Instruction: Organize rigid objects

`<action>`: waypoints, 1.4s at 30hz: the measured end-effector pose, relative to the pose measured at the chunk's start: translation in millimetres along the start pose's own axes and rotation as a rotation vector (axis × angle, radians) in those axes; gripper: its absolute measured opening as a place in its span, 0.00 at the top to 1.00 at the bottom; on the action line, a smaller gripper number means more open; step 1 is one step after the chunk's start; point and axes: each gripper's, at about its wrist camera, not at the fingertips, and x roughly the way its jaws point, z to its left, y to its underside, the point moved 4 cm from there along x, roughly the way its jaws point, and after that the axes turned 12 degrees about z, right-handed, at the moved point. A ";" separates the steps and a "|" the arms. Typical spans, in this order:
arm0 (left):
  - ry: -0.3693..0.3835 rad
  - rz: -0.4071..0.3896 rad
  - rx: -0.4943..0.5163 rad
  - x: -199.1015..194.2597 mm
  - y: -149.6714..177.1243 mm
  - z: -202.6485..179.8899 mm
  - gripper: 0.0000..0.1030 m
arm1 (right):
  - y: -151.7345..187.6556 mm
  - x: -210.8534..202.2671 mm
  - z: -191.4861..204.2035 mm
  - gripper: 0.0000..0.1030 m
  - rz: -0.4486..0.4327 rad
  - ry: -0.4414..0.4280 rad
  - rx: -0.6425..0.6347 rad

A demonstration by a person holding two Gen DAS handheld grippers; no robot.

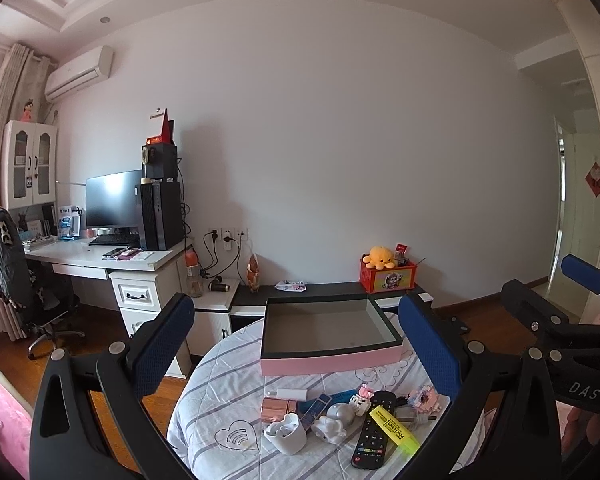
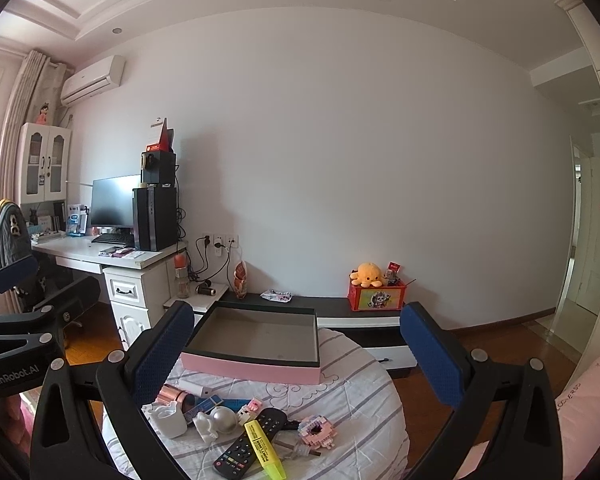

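An empty pink box [image 1: 328,334] with a dark rim sits at the far side of a round table [image 1: 216,392] with a striped cloth; it shows in the right wrist view [image 2: 256,344] too. In front of it lies a pile: a black remote [image 1: 374,434], a yellow highlighter [image 1: 394,426], a white cup [image 1: 286,434], a white figurine [image 1: 332,426], a rose-gold cylinder [image 1: 278,408], pink brick toys [image 1: 422,396]. The remote [image 2: 248,446] and highlighter [image 2: 264,448] show on the right. My left gripper [image 1: 300,348] is open above the pile. My right gripper [image 2: 296,352] is open, empty.
A white desk [image 1: 100,258] with monitor and computer tower stands at the left, with an office chair [image 1: 16,280]. A low dark shelf [image 1: 332,290] along the wall carries a red box with a yellow plush [image 1: 384,272]. A doorway opens at the right.
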 end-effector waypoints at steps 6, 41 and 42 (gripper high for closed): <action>-0.005 0.004 0.001 0.7 0.3 1.3 0.00 | -2.2 -2.0 -0.2 0.00 -0.008 -0.001 -0.002; -0.030 0.009 0.000 14.4 9.0 8.6 0.00 | -3.4 -2.6 13.4 0.00 -0.020 -0.013 -0.030; -0.030 0.007 -0.001 14.3 9.2 9.0 0.00 | -3.5 -2.3 13.6 0.00 -0.020 -0.013 -0.031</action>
